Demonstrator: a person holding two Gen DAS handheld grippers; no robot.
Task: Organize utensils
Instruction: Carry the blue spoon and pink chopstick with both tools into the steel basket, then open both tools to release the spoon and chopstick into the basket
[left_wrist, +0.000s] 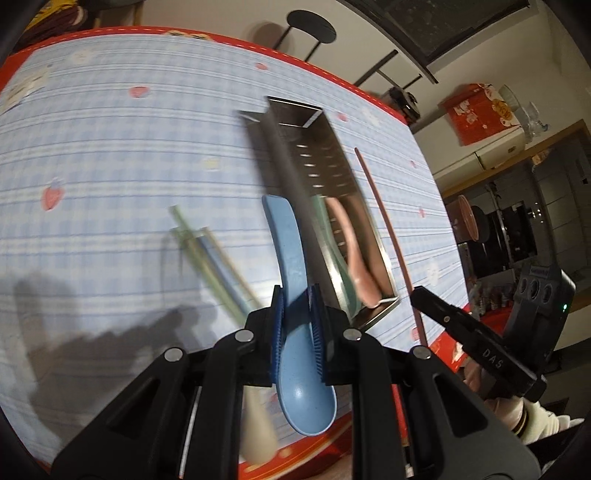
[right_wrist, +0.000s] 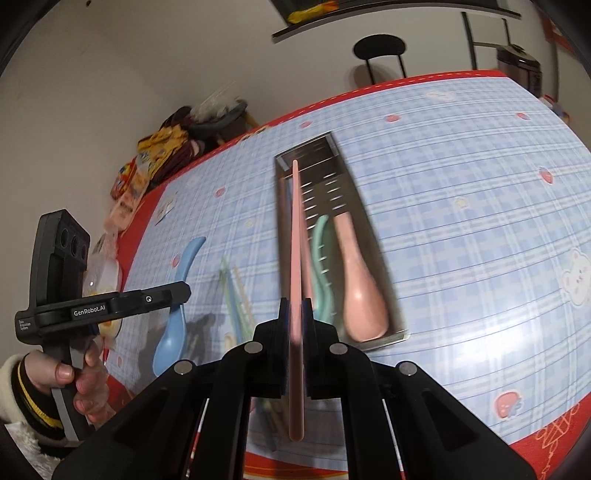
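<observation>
Home dining or kitchen area; table (right_wrist: 480, 229) covered with blue checked cloth printed with strawberries and bears, red border; metal utensil tray (right_wrist: 369, 236) on it, pastel spoons (right_wrist: 364, 295) inside; loose chopsticks (left_wrist: 207, 258) on cloth; round black stool (right_wrist: 378, 48) past far edge, plain pale wall behind; snack packets (right_wrist: 155, 155) heaped at table corner; electric cooker (right_wrist: 519, 64) to one side; red festive box (left_wrist: 480, 110) on pale appliance, likely fridge; dark cabinets (left_wrist: 517, 221) beyond; all domestic, nothing industrial.
</observation>
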